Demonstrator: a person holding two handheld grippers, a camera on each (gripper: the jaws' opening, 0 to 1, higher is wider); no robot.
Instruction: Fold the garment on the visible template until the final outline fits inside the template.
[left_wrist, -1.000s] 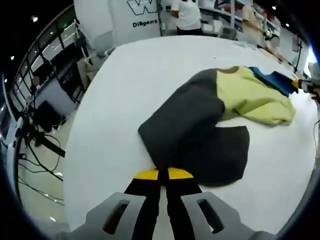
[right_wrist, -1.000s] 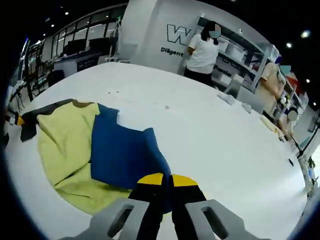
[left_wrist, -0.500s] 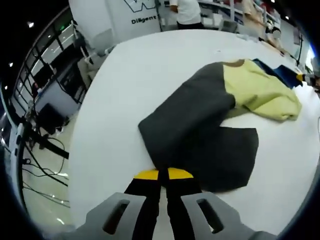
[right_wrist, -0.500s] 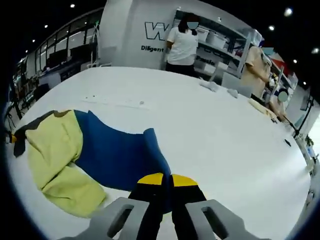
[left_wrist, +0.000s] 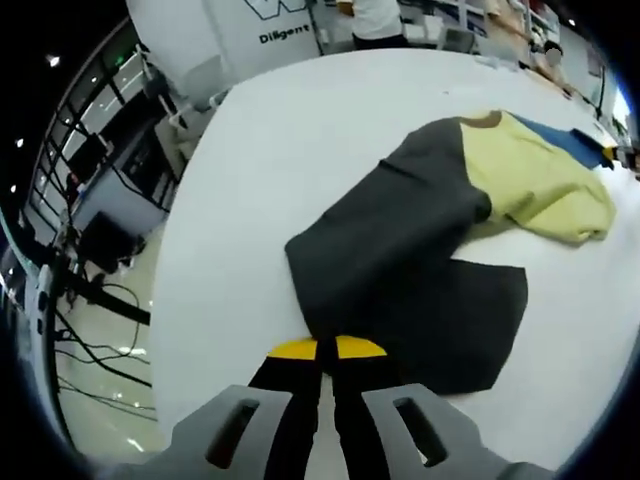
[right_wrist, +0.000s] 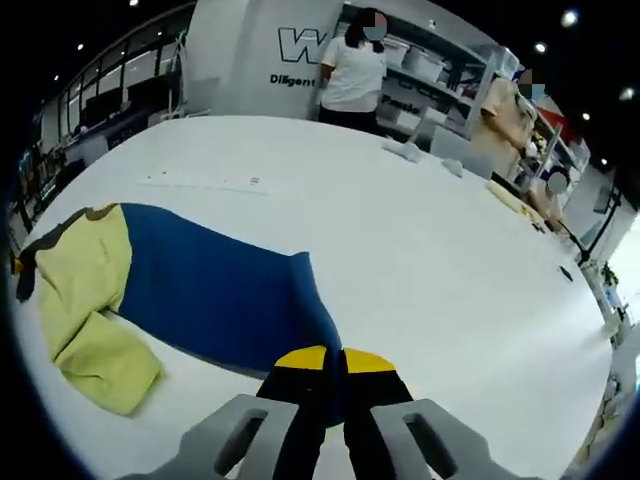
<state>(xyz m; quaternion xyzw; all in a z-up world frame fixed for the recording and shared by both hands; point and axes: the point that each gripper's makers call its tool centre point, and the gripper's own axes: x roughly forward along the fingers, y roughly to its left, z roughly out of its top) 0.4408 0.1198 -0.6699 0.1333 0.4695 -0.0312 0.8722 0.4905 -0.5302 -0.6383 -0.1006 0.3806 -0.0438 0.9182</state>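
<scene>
Spreading out across the white table, the garment lies in three colour blocks: a dark grey part nearest the left gripper, a pale yellow middle and a blue part running to the right gripper. Each gripper has its jaws closed tight on an end of the cloth, the left on the grey edge and the right on the blue edge. Compared with a second ago the blue panel in the right gripper view has drawn out long and flat, where it was bunched beside the yellow, and the yellow heap has shrunk toward the far side; in the left gripper view the grey part also lies a little longer. That reads as the two ends being pulled apart to flatten the piece, so folding proper looks not yet begun. I cannot make out a template outline on the table. People stand by shelving well beyond the table's far edge
</scene>
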